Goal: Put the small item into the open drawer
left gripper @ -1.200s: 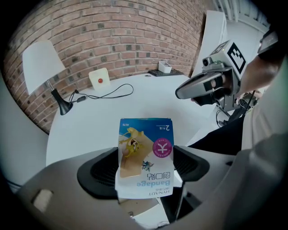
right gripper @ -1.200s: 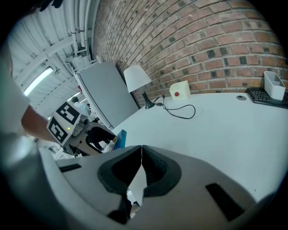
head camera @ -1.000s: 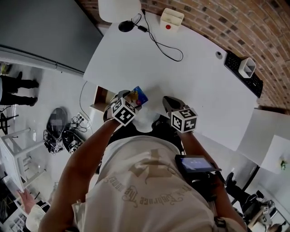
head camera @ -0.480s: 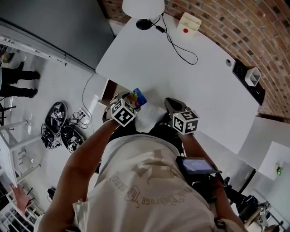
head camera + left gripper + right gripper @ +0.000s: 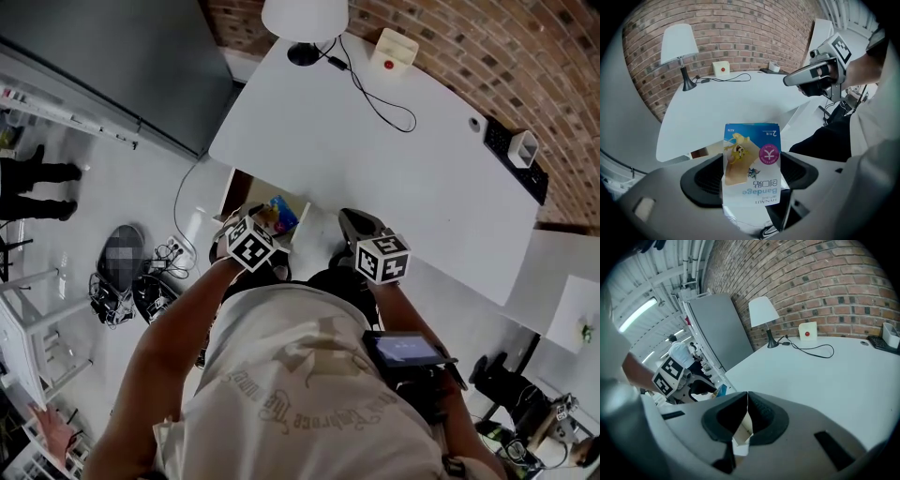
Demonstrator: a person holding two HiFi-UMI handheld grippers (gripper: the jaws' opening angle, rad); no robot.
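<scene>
Where the white table's (image 5: 375,159) near-left edge meets the open drawer (image 5: 239,185), left gripper (image 5: 751,180) clamps a blue-white bandage packet (image 5: 751,159); right gripper (image 5: 745,413) closed, empty.

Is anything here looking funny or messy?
The bandage box in the left gripper is held upside down: its print reads the wrong way up. On the floor beside the desk lies a messy tangle of cables. Nothing looks spilled or broken.

Blue bandage packet (image 5: 751,164) hangs clamped over the open drawer (image 5: 244,190).
</scene>
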